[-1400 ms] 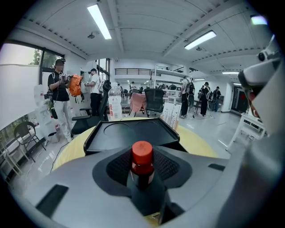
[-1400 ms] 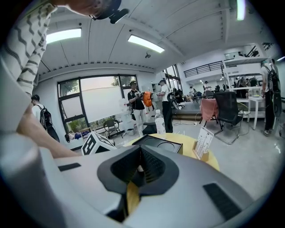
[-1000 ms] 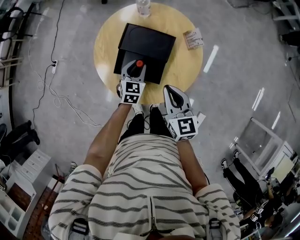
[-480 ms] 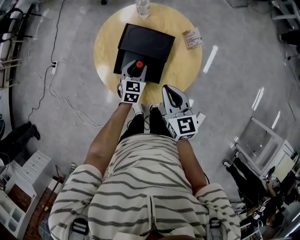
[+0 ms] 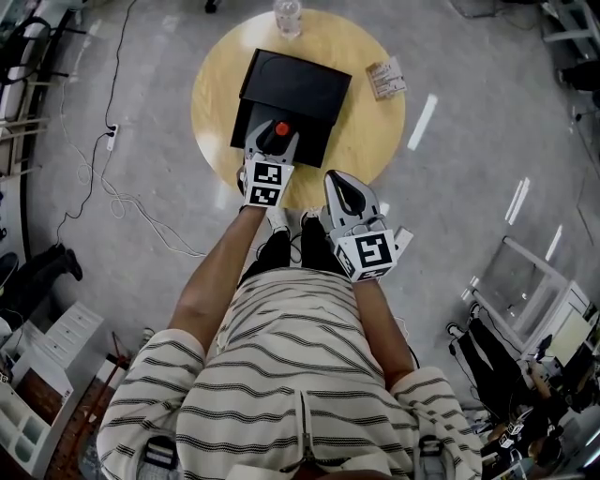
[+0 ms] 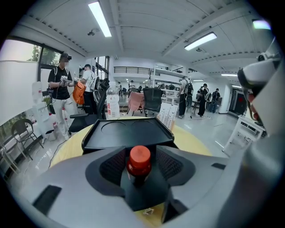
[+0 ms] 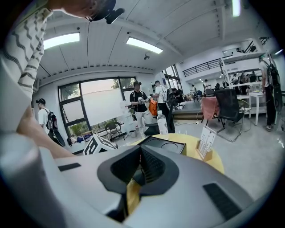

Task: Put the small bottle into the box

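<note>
A small dark bottle with a red cap (image 5: 280, 128) (image 6: 139, 161) stands upright between the jaws of my left gripper (image 5: 272, 134) (image 6: 139, 171), over the near part of the black box (image 5: 309, 89). The jaws are opening, and a gap shows on each side of the cap. Just ahead in the left gripper view, the box (image 6: 127, 136) shows a flat black panel with two round recesses. My right gripper (image 5: 344, 190) (image 7: 140, 165) hangs off the table's near edge, shut and empty. The box (image 7: 165, 146) lies ahead of it.
The box rests on a round wooden table (image 5: 361, 131). A clear water bottle (image 5: 287, 14) (image 6: 112, 104) stands at its far edge and a small card stand (image 5: 386, 77) (image 7: 205, 141) at its right. Cables (image 5: 103, 178) trail over the floor at left. People stand in the background.
Both grippers keep almost the same place over the last second. The red-capped bottle stays between the left jaws above the box.
</note>
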